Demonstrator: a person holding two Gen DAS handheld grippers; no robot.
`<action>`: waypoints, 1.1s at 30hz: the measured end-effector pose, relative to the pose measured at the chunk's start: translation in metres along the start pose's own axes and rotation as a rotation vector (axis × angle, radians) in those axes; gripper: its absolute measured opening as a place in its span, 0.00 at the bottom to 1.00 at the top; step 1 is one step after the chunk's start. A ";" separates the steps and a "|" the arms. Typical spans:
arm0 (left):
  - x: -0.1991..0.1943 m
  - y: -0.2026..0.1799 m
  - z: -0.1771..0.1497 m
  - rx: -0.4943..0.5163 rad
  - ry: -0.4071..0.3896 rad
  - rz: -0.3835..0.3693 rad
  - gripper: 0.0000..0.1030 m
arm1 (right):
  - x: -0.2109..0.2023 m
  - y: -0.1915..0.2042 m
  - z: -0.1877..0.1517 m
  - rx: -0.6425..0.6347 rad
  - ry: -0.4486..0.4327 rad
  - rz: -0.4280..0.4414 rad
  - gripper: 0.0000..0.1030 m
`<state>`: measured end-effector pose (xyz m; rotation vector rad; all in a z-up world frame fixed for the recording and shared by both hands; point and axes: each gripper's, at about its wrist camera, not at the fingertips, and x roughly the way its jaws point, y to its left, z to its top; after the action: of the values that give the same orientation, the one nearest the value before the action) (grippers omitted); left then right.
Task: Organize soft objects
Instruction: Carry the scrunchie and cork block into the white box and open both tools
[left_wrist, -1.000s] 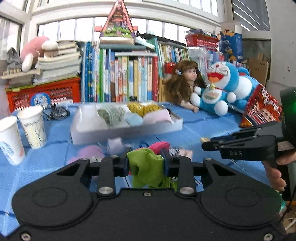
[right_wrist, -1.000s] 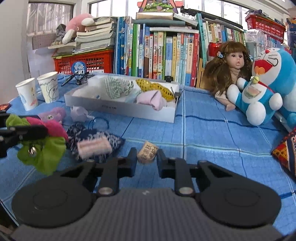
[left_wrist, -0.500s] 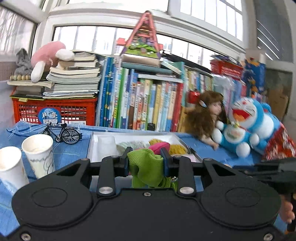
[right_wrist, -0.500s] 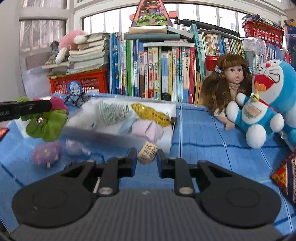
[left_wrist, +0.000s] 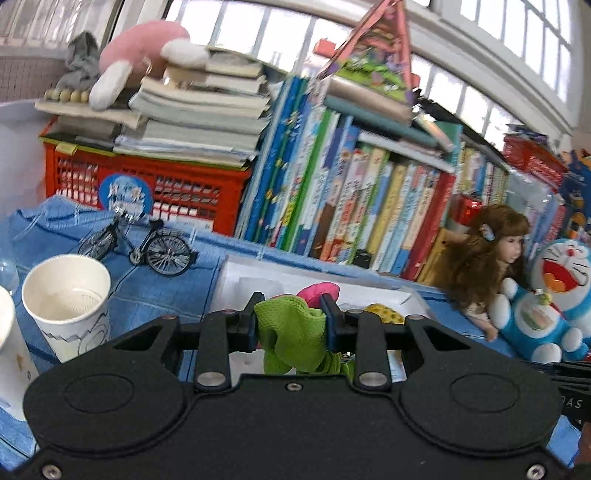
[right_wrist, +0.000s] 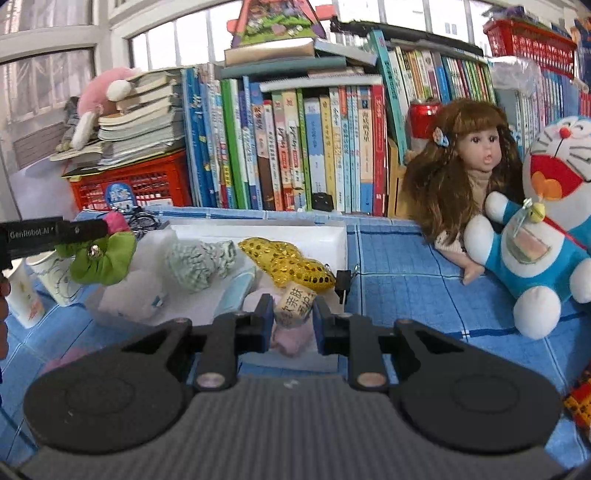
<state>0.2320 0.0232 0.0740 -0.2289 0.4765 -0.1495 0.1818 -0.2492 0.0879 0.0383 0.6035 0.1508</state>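
At the bottom centre of the left wrist view, the left gripper (left_wrist: 290, 322) has its jaws clamped on a bunched green and pink fabric scrunchie (left_wrist: 291, 332). In the right wrist view, the right gripper (right_wrist: 292, 316) pinches a small beige cloth pouch with printed characters (right_wrist: 294, 307) at centre. Just behind lies a shallow white tray (right_wrist: 258, 236) holding a gold sequinned scrunchie (right_wrist: 295, 264) and a green checked scrunchie (right_wrist: 199, 260). Farther back, a brown-haired doll (right_wrist: 469, 162) sits at right.

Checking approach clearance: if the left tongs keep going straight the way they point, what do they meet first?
Likely the white tray. The left tongs, shut on the green-and-pink scrunchie, point across it; its far wall sits just beyond the tips, the row of books behind. Depth is unclear; if high enough, they may pass over.
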 end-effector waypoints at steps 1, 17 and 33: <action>0.005 0.002 -0.001 -0.004 0.006 0.010 0.29 | 0.004 -0.001 0.000 0.001 0.005 -0.006 0.26; 0.041 0.004 -0.010 0.001 0.052 0.088 0.30 | 0.054 -0.015 0.008 0.094 0.098 -0.034 0.26; 0.061 -0.015 0.007 0.053 0.041 0.092 0.47 | 0.084 -0.004 0.024 0.154 0.112 0.000 0.53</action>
<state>0.2877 -0.0014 0.0574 -0.1519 0.5225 -0.0765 0.2636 -0.2398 0.0601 0.1794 0.7258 0.1068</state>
